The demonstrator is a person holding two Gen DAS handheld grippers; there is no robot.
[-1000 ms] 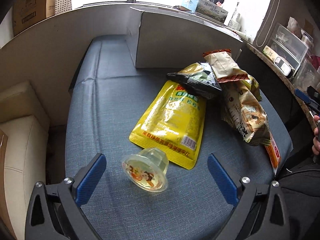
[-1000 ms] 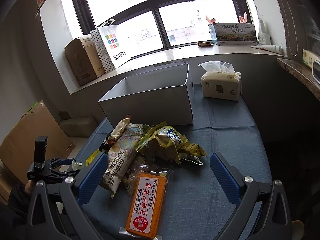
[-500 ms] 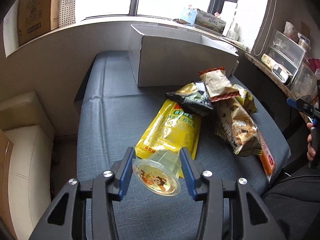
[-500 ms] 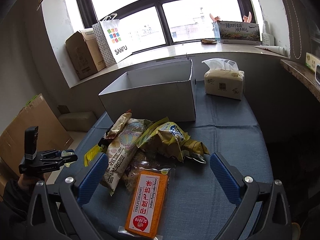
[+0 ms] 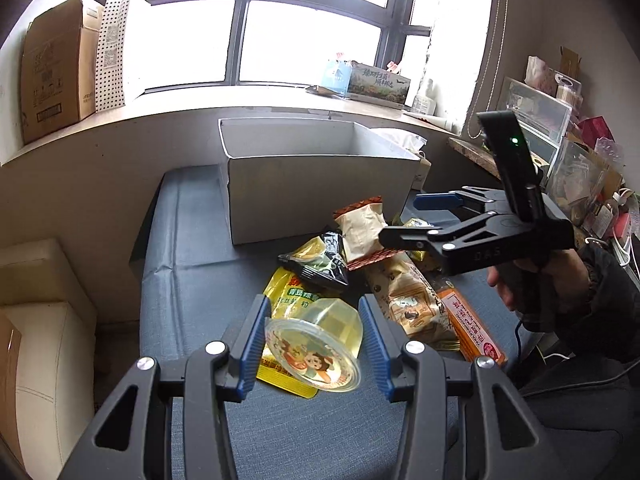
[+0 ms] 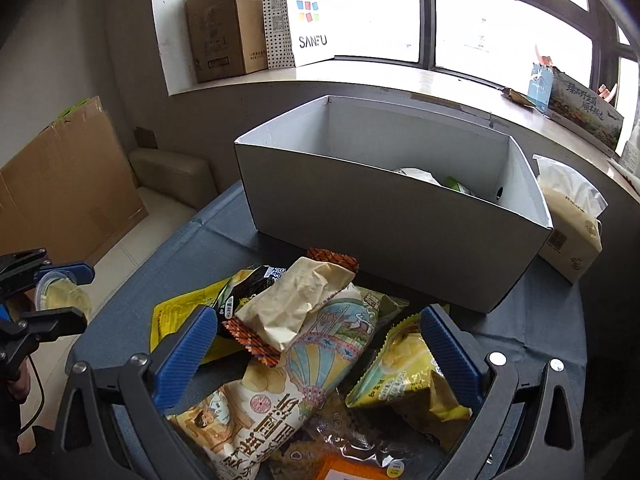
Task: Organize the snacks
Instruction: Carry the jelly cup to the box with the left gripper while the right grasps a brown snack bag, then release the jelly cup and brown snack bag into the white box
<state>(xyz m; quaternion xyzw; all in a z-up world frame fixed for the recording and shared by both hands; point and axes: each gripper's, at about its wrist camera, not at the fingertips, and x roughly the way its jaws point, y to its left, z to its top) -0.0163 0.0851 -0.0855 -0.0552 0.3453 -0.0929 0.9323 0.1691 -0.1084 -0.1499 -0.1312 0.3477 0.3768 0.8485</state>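
Observation:
My left gripper (image 5: 314, 340) is shut on a clear jelly cup (image 5: 316, 350) with a cartoon lid, held above the yellow pouch (image 5: 294, 294); it also shows in the right wrist view (image 6: 60, 294). My right gripper (image 6: 320, 348) is open over the snack pile, its pads on either side of a beige wrapper (image 6: 292, 306) and a balloon-print bag (image 6: 280, 384). It shows in the left wrist view (image 5: 412, 220) above the pile. The white box (image 6: 392, 216) stands behind the pile, with a few packets inside.
A yellow chip bag (image 6: 408, 376) and an orange packet (image 5: 472, 328) lie in the pile on the blue cloth (image 5: 192, 264). A tissue pack (image 6: 572, 216) sits right of the box. Cardboard boxes (image 5: 56, 68) and a paper bag (image 6: 308, 16) stand on the windowsill.
My left gripper closed on the jelly cup and lifted it off the cloth. My right gripper moved forward and down over the snack pile, toward the white box.

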